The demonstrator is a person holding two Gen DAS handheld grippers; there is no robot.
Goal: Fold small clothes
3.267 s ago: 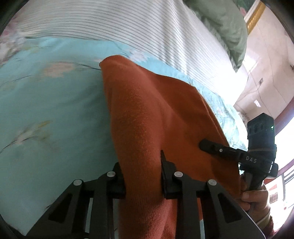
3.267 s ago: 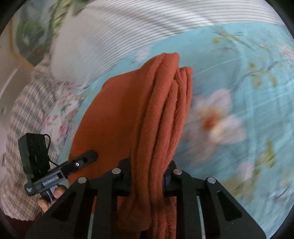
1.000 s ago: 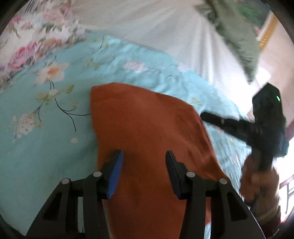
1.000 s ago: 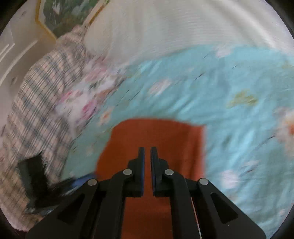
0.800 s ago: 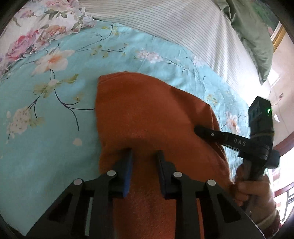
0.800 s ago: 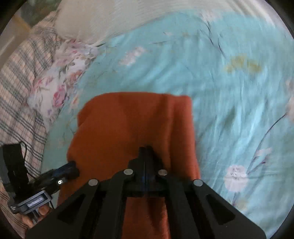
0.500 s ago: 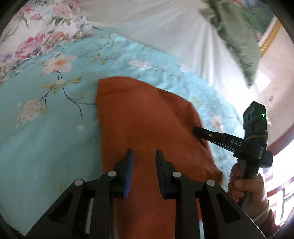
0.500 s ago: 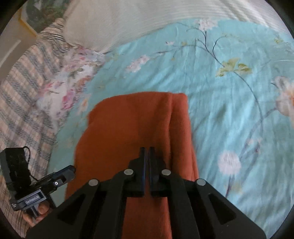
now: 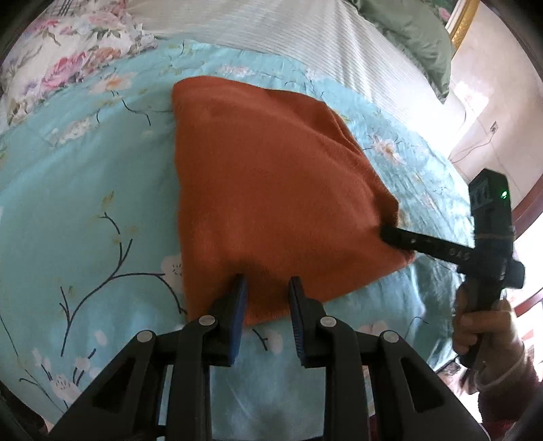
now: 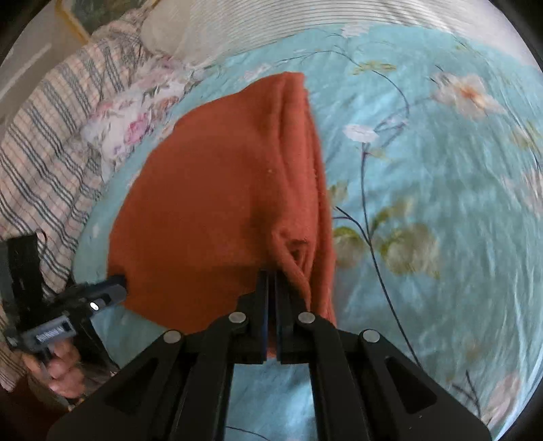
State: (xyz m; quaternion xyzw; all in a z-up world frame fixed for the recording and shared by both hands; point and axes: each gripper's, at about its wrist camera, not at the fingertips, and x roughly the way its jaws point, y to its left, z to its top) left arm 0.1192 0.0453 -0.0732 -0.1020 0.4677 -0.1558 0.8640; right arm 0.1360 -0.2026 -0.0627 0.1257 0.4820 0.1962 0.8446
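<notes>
A rust-orange knit garment (image 9: 271, 183) lies folded into a rough rectangle on the turquoise floral bedspread (image 9: 85, 203). My left gripper (image 9: 268, 286) is open, its fingertips straddling the garment's near edge. My right gripper (image 10: 271, 274) is shut, with its tips at the garment's (image 10: 210, 203) near edge beside the stacked fold layers; whether cloth is pinched I cannot tell. The right gripper also shows in the left wrist view (image 9: 387, 234), touching the garment's right corner. The left gripper shows at the lower left of the right wrist view (image 10: 115, 288).
A white striped sheet (image 9: 288, 30) and a green pillow (image 9: 414, 37) lie beyond the garment. A floral pillow (image 9: 68, 57) and a plaid blanket (image 10: 51, 135) lie at the left. A wall and bright window stand at the right.
Both grippers have drawn back toward the garment's near edge. The left gripper's jaws have opened a little wider. The garment now lies flat as a folded rectangle.
</notes>
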